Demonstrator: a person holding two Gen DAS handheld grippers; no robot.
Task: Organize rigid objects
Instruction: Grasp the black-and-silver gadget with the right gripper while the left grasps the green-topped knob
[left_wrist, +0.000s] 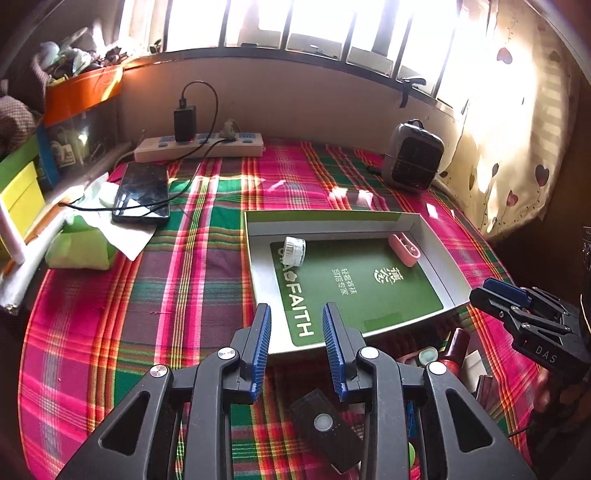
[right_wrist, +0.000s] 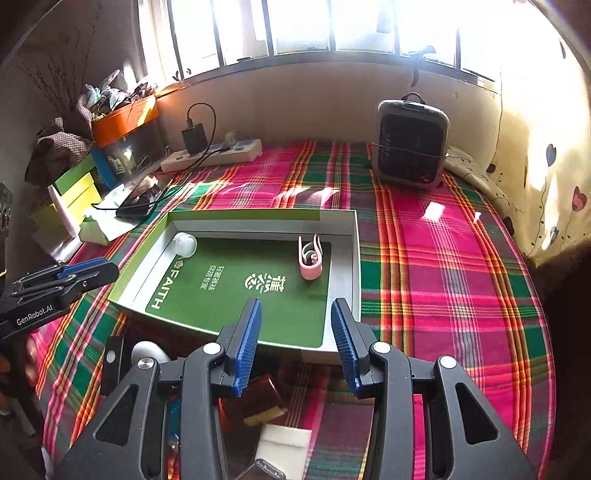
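Left gripper (left_wrist: 296, 325) jaws apart, nothing between them; right gripper (right_wrist: 295, 321) same, empty; shallow box (right_wrist: 355, 258) mid-frame on plaid cloth (right_wrist: 443, 277); white cap (right_wrist: 184, 244) in its upper-left corner, pink clip (right_wrist: 310, 258) upper right; black remote (left_wrist: 325, 428) bottom centre, outside box.

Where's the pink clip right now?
In both wrist views the pink clip lies inside the green-lined tray, at its far right corner, opposite the white cap.
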